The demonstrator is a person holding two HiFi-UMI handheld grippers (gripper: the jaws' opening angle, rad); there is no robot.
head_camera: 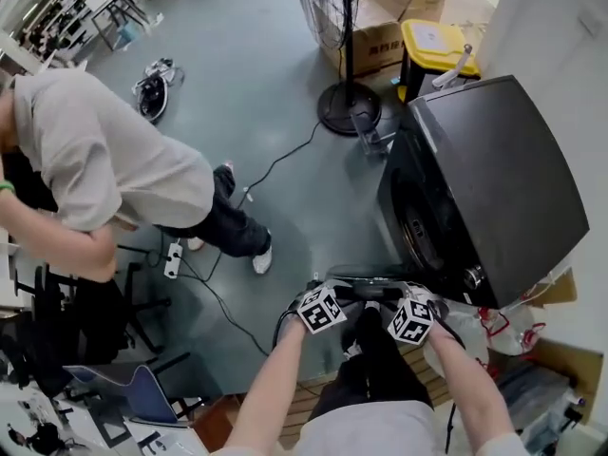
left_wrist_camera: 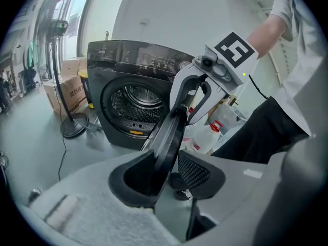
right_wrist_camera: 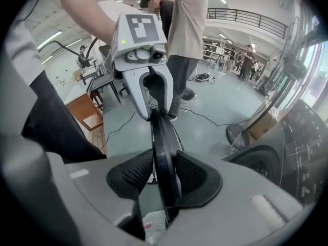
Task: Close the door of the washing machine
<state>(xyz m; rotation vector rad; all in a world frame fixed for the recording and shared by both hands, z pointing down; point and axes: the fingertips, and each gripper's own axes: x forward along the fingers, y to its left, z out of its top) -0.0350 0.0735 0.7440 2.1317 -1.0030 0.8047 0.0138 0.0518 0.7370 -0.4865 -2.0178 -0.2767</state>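
A dark front-loading washing machine point(head_camera: 503, 169) stands at the right, its drum point(left_wrist_camera: 136, 104) uncovered. Its round door point(head_camera: 366, 281) hangs swung out toward me, edge-on. My left gripper point(head_camera: 328, 288) and right gripper point(head_camera: 399, 291) face each other across the door's rim. In the left gripper view the door point(left_wrist_camera: 171, 132) runs up between the jaws of the left gripper point(left_wrist_camera: 171, 173), with the right gripper point(left_wrist_camera: 205, 81) clamped on farther along. In the right gripper view the door edge point(right_wrist_camera: 163, 147) sits pinched between the pads of the right gripper point(right_wrist_camera: 165, 176), with the left gripper point(right_wrist_camera: 154, 94) beyond.
A person in a grey shirt point(head_camera: 104, 160) bends over at the left. A pedestal fan point(head_camera: 347, 103), a yellow-lidded bin point(head_camera: 437, 50) and a cardboard box point(head_camera: 380, 36) stand behind the washer. A power strip with cables point(head_camera: 174, 259) lies on the floor. Bags point(head_camera: 503, 331) sit beside the machine.
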